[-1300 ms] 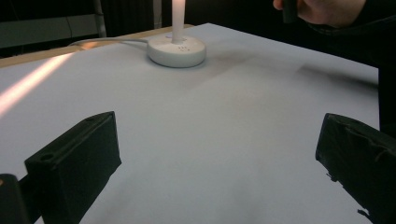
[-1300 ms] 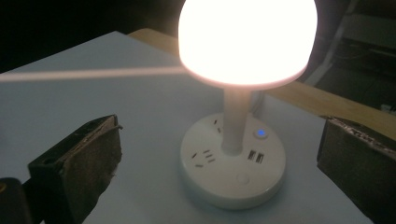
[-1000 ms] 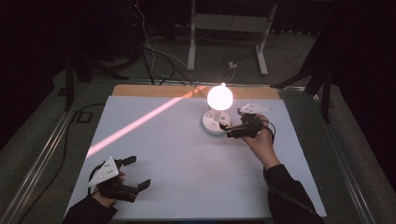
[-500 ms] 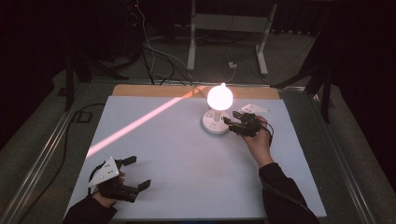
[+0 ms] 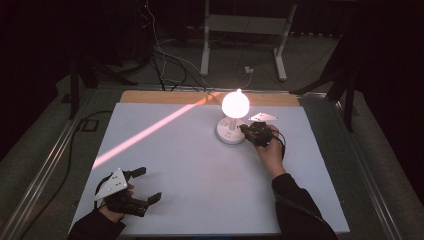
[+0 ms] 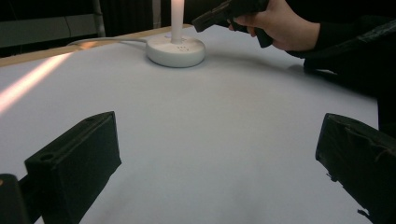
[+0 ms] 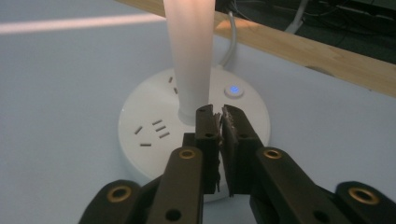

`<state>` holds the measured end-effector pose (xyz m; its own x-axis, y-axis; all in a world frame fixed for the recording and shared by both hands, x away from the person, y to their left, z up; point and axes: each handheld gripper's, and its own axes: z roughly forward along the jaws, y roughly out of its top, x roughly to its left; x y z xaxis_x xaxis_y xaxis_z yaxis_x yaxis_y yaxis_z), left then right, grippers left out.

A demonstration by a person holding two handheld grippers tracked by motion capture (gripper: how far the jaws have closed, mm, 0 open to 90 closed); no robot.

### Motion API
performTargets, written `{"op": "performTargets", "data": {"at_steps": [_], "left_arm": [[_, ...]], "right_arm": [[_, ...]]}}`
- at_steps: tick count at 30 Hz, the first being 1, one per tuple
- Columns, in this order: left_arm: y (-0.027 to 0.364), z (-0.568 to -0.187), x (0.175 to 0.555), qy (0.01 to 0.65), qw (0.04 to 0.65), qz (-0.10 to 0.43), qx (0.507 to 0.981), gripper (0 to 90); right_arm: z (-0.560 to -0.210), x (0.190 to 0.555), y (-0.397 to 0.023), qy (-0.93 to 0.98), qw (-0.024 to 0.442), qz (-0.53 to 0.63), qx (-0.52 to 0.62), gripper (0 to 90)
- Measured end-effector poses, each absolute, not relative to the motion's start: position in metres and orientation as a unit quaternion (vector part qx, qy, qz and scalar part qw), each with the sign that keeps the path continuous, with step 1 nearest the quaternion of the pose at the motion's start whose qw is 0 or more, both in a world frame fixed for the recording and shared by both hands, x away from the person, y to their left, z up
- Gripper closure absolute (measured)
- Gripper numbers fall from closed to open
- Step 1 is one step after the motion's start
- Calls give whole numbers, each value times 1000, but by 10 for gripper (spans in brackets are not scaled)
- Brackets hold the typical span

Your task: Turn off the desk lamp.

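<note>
the lamp (image 5: 234, 112) stands on the far part of the white table (image 5: 200, 170), a bit right of the middle. its round top glows bright. its round white base (image 7: 154, 135) has small slots and a little blue button (image 7: 233, 90). a white stem (image 7: 191, 56) goes up from the middle of the base.

the right gripper (image 7: 217, 122) is over the base, with its tips just in front of the stem and near the blue button. its jaws have just been closing, and now they are pressed together with nothing between them. from above, the right hand (image 5: 270, 152) holds it just beside the lamp.

the left gripper (image 5: 142, 185) is at the near left of the table, well apart from the lamp. its jaws stand wide with only bare table between them.

a bright pink stripe (image 5: 150, 132) runs across the table to the left of the lamp.
</note>
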<state>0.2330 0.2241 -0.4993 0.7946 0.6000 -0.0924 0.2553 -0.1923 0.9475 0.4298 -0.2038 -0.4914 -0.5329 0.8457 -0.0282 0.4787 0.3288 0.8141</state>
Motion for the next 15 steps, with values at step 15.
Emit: {"op": "performTargets", "data": {"at_steps": [15], "left_arm": [[224, -499, 233, 283, 570, 151, 757, 5]], "right_arm": [[-505, 435, -198, 783, 230, 375, 439, 898]]}}
